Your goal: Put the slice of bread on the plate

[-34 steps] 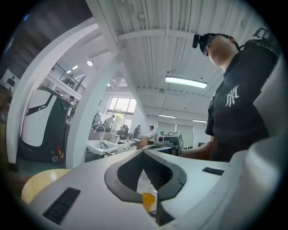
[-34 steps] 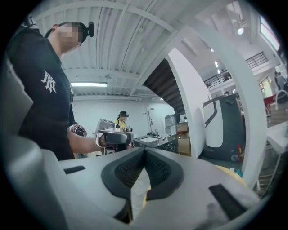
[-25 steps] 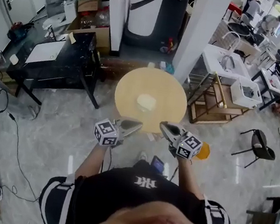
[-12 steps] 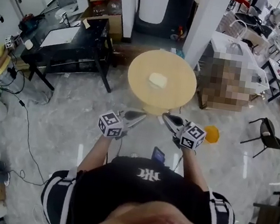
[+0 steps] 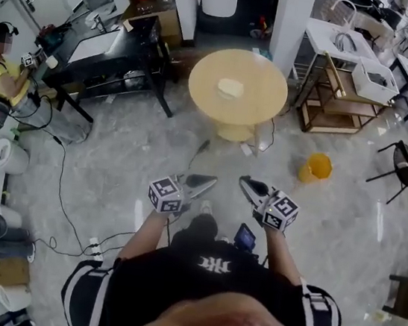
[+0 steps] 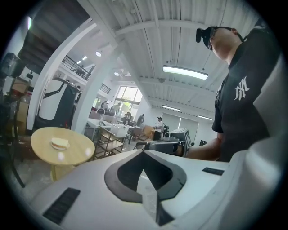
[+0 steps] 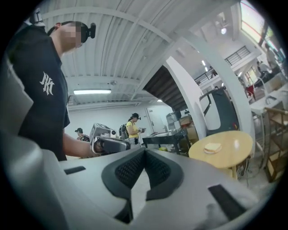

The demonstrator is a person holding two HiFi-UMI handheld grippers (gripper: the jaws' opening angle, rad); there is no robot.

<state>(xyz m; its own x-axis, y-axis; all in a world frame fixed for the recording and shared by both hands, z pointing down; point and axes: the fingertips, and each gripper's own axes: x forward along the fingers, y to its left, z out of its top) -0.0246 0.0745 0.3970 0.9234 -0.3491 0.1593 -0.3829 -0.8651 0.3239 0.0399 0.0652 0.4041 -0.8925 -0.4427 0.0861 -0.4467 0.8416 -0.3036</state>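
Observation:
A pale slice of bread (image 5: 229, 88) lies at the middle of a round wooden table (image 5: 261, 102), on what looks like a small white plate. It also shows far off in the left gripper view, bread (image 6: 60, 143), and in the right gripper view, bread (image 7: 212, 147). Both grippers hang over the marble floor, well short of the table, tips turned toward each other. My left gripper (image 5: 209, 182) is shut with nothing in it, left gripper (image 6: 143, 152). My right gripper (image 5: 246, 183) is shut and empty too, right gripper (image 7: 144, 152).
A black desk (image 5: 107, 51) stands left of the table, with a seated person (image 5: 5, 78) beyond it. A white pillar (image 5: 292, 20) and a wooden shelf cart (image 5: 340, 102) flank the table's right. An orange bucket (image 5: 316, 167), a black chair (image 5: 406, 168) and cables (image 5: 57, 190) are on the floor.
The table with the bread has drawn away toward the top of the head view. Both grippers, shut throughout, now hang over bare floor instead of at the table's edge.

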